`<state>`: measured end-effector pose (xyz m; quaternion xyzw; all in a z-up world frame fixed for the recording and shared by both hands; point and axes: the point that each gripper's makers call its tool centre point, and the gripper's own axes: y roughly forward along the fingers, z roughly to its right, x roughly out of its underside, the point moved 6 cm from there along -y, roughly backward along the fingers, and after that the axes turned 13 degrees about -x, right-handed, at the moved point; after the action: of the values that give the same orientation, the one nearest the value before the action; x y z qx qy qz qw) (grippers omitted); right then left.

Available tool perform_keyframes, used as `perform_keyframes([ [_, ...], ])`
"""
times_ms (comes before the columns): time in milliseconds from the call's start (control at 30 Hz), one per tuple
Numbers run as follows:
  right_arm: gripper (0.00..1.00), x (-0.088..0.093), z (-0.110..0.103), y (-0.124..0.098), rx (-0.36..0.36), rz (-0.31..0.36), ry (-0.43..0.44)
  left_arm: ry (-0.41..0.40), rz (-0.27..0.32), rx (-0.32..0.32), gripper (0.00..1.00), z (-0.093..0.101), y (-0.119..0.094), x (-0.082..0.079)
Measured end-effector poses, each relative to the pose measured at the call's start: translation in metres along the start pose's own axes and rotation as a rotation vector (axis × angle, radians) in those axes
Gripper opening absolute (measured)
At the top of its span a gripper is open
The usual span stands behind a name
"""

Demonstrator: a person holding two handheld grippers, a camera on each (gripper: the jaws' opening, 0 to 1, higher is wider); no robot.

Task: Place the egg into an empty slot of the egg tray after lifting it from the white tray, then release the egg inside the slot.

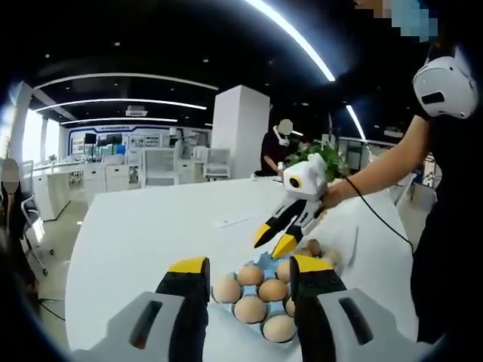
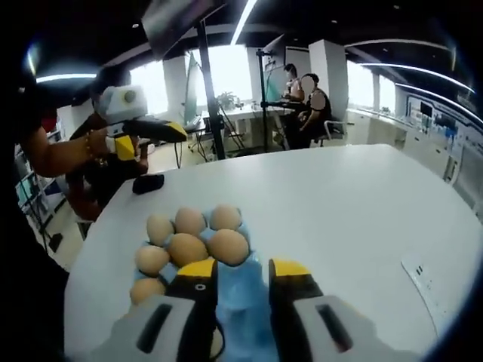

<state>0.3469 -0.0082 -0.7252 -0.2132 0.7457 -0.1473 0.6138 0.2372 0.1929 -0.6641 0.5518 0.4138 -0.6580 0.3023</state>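
Several eggs [image 2: 196, 241] in the egg tray [image 2: 238, 302], just beyond open jaws.

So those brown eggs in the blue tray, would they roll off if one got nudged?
Probably not far: the eggs sit in cups of the blue tray. Lifted out onto the smooth white table, one would likely roll. Their shells look thin, so a hard squeeze might crack them.

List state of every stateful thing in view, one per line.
left gripper: jaws open, nothing held
right gripper: jaws open, nothing between them, over the tray's bare blue slots
egg tray: blue, partly filled, near slots empty
eggs: seated in tray slots
table: white, tray resting on it
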Motion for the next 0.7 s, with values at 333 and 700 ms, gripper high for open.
perform_keyframes([
  [333,0.26,0.017,-0.001,-0.021,0.037,-0.017,0.013,0.004,0.001,0.005,0.43,0.002,0.002,0.0],
  [700,0.26,0.043,-0.005,-0.071,0.123,-0.007,0.059,0.007,-0.001,0.009,0.42,0.004,0.002,-0.001],
])
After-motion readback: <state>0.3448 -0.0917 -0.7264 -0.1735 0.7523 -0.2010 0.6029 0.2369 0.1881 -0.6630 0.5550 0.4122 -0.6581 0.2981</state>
